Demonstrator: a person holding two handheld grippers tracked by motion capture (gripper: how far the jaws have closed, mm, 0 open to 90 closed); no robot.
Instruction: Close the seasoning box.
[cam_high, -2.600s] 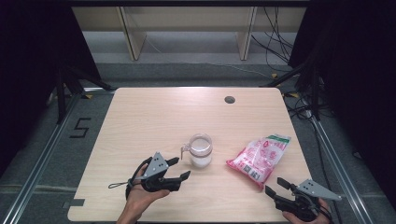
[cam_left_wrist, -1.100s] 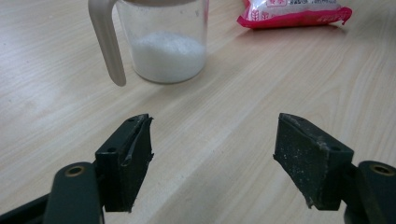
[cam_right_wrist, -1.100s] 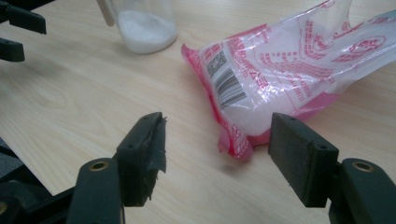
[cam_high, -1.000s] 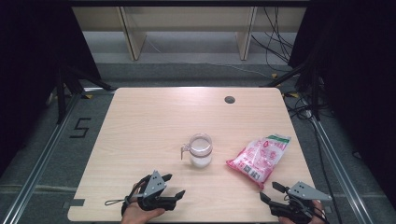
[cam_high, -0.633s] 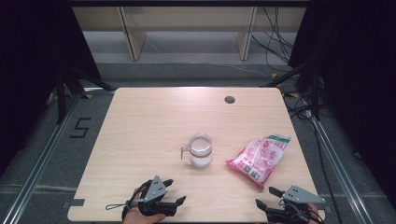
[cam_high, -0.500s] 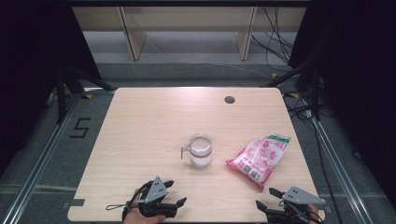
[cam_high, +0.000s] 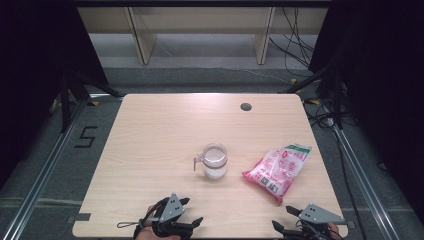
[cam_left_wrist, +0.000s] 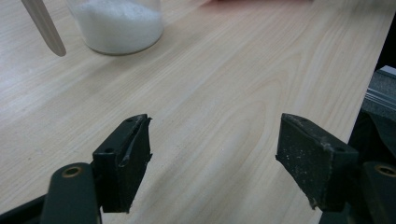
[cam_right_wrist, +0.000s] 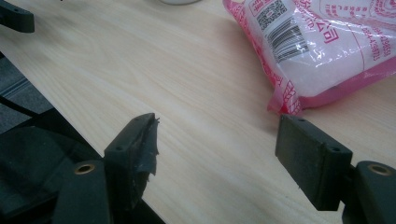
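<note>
Pale wood counter (cam_high: 165, 135): it carries everything; both hands sit at its near edge, so there is bare wood to cross before any contact.
Pink and white bag (cam_high: 278, 168): it lies flat on the counter's right side, just beside the cup and apart from it; in the right gripper view its barcode end (cam_right_wrist: 285, 32) points toward the jaws.
Glass cup (cam_high: 215, 161): it stands upright near the middle, partly filled with white grains, handle toward the left; in the left gripper view its base (cam_left_wrist: 119, 25) is well ahead of the jaws.
Left gripper (cam_high: 187, 226): the jaws are spread wide with nothing between them, over bare wood near the edge.
Right gripper (cam_high: 285, 229): the jaws are released and have just been opening further, nothing between them; the bag's near corner lies just beyond the right jaw.
Step in hand, as I judge it: both grippers rest open at the near edge, either done or about to reach for bag and cup.
Doing it well: if reaching, take the bag by a firm sealed edge, not its slack middle, because the film looks slippery and the contents will shift.
Cup care: close the left jaws on the handle or wall squarely and low; the glass looks smooth, and a tilt would spill grains.
Small grey disc (cam_high: 245, 106): it sits at the far edge, out of the way.
</note>
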